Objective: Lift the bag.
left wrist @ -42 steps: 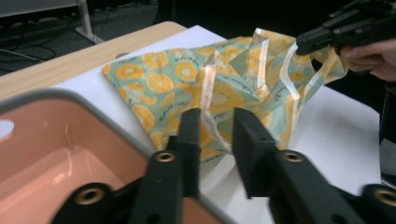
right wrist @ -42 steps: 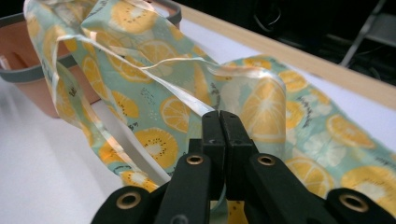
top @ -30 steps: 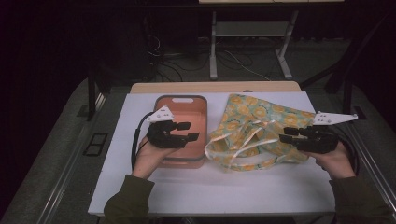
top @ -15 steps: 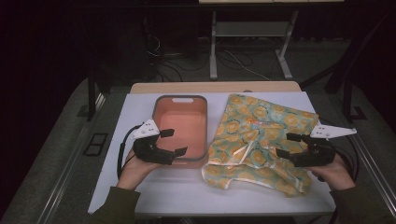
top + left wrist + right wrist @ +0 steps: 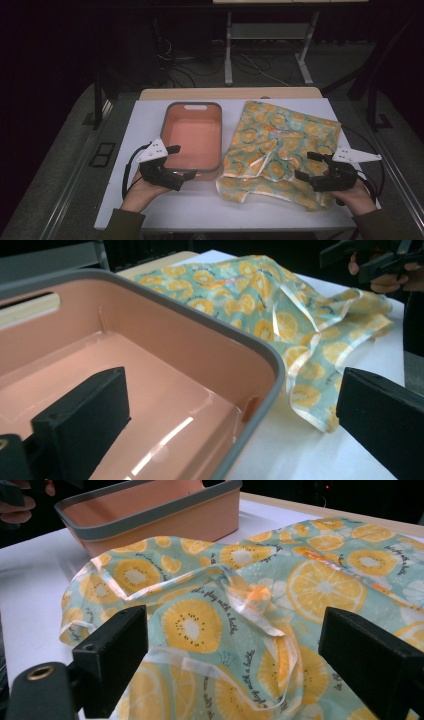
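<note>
Rumpled teal bag (image 5: pixel 280 145) with orange-slice print, lying flat on table, just right of empty salmon-pink bin (image 5: pixel 192 137)

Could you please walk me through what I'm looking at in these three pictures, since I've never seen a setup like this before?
There is no robot here: a person sits at a white table and holds a hand tool with two black jaws in each hand. The high view looks down from above. It shows the left tongs at the near corner of a salmon-pink tub with a grey rim, and the right tongs over a cloth bag printed with lemon slices.

The other two pictures come from small cameras that ride on the tongs and look out between the jaws. The left gripper view looks across the tub, with one jaw over its inside and the bag beyond. The right gripper view looks over the crumpled bag toward the tub.

Both tongs are open and hold nothing.
</note>
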`<state>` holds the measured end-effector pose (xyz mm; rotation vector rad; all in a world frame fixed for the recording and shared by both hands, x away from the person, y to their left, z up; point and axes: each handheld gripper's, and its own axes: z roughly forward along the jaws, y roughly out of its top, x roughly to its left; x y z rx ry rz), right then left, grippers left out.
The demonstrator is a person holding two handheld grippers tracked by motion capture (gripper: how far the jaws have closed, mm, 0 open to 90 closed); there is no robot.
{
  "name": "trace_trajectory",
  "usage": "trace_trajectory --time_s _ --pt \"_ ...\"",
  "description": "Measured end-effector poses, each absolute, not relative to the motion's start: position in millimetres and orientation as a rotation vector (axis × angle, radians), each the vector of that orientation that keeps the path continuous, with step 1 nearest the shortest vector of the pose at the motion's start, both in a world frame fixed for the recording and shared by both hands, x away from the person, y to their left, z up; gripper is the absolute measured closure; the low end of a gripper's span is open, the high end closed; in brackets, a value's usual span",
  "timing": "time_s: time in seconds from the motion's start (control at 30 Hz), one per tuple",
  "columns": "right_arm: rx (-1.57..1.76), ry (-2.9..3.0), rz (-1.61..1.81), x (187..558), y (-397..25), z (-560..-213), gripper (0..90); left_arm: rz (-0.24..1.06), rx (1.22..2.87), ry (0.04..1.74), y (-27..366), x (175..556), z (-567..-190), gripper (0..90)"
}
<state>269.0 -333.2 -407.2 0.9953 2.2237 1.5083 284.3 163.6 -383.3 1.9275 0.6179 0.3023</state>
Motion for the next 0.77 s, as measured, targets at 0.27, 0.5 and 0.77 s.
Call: trace_trajectory --time_s 0.27,0.5,0.77 --pt "0.977 2.249 1.471 268.7 -330.0 -411.3 12.2 0.299 1.962 0.614 160.6 284.4 -390.7 0.0" --pt "0.971 2.255 1.467 268.9 -329.5 -411.3 12.3 0.299 1.956 0.614 160.9 284.1 -389.5 0.0" --pt "0.964 2.261 1.461 269.3 -329.2 -411.3 12.3 0.295 1.958 0.608 160.7 284.1 -389.0 0.0"
